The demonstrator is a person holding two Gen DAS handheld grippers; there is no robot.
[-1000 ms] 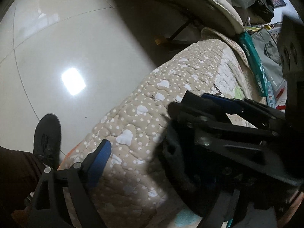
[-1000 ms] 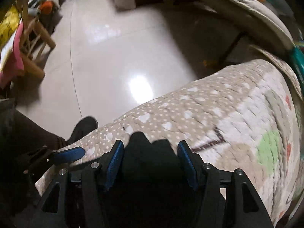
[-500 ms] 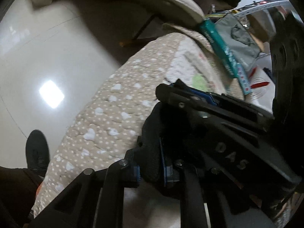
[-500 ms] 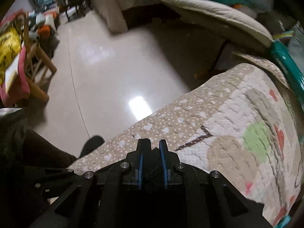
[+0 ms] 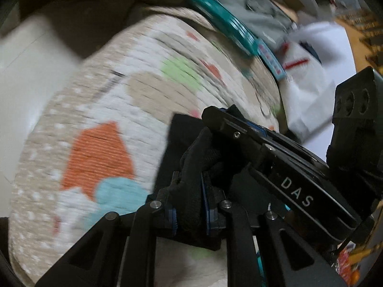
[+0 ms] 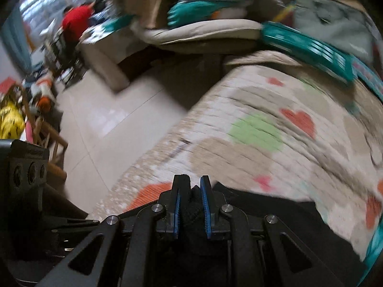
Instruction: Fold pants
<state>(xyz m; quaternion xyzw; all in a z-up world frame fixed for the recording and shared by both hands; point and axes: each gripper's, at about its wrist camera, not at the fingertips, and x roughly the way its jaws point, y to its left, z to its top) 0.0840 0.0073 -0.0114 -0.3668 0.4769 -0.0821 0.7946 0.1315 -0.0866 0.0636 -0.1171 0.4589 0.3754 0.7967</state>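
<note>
The black pants [image 5: 189,148] lie on a quilted mat [image 5: 100,124] printed with hearts and dots. My left gripper [image 5: 190,186] is shut on a bunched fold of the pants. My right gripper [image 5: 241,129] crosses just to its right in the left wrist view, also clamped on the black cloth. In the right wrist view my right gripper [image 6: 191,191] is shut on the pants [image 6: 275,205], which spread to the right over the mat [image 6: 263,129]. The left gripper's body [image 6: 26,167] shows at the left edge. Both views are motion-blurred.
A teal box [image 6: 308,45] lies along the mat's far edge. A beige cushion [image 6: 203,33] and a pale tiled floor [image 6: 100,119] lie beyond. A wooden chair [image 6: 45,131] and clutter stand at the far left. White and grey bags [image 5: 304,71] sit past the mat.
Both grippers closed on the pants about half a second ago and have since moved forward over the mat, carrying the cloth toward its coloured middle. The floor has dropped out of the left view.
</note>
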